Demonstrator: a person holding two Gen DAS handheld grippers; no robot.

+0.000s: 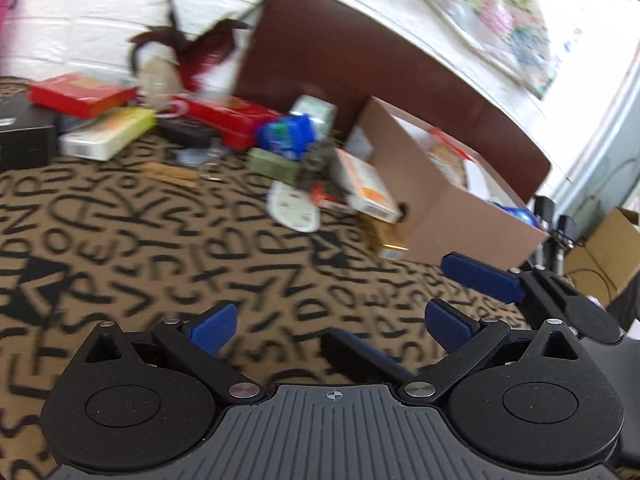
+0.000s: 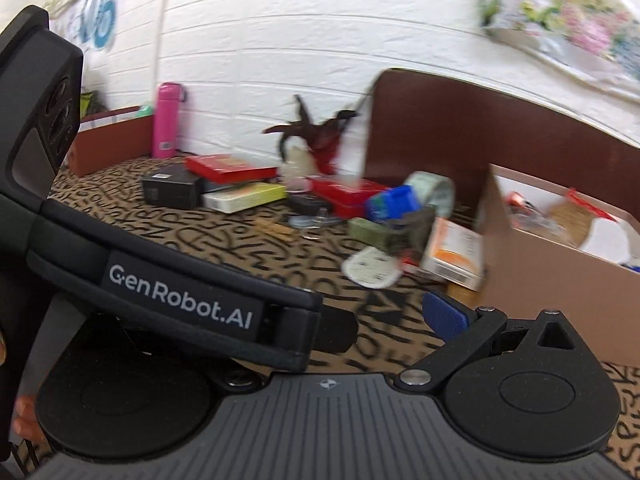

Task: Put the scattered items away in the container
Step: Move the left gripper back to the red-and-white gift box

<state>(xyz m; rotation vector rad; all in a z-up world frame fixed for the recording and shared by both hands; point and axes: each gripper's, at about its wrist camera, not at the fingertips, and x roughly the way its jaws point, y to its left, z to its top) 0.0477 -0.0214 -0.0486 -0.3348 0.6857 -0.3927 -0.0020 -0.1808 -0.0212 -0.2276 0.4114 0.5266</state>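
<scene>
Both grippers hang back over the patterned desk (image 1: 168, 248), well short of the clutter. Left gripper (image 1: 340, 326): jaws spread wide, nothing btwn the blue pads. Right gripper (image 2: 400, 320): one blue pad shows, the other side is hidden behind the left unit's body w/ the GenRobot.AI label, so can't tell for sure from its own cam; in the left view its two blue fingers sit apart w/ nothing btwn them, so it reads as released.

The cardboard box (image 1: 444, 216) (the container) sits at the right end of the pile, open top, already holding some stuff. Still loose: orange-white carton (image 1: 368, 192) leaning on the box's near wall, white oval piece (image 1: 292, 208) flat on the desk just in front, olive block (image 1: 272, 164), blue packet (image 1: 286, 132), tape roll (image 1: 316, 110), red boxes (image 1: 80, 94) and the yellow-white pack (image 1: 106, 134) further left, black box (image 1: 24, 136) at the far left edge. Feathery dark-red thing (image 1: 188, 44) stands behind.

Risks, as I judge them:
- Items are stacked and touching; pulling one prob. topples its neighbours, esp. tape roll and blue packet perched on top.
- Carton leans on the box; a push could shove the light box along instead of gripping.
- Oval piece lies flat, so jaws may scrape the cloth and miss.
- Two grippers close together could collide.
- Frames are blurred, so aim is uncertain.
</scene>
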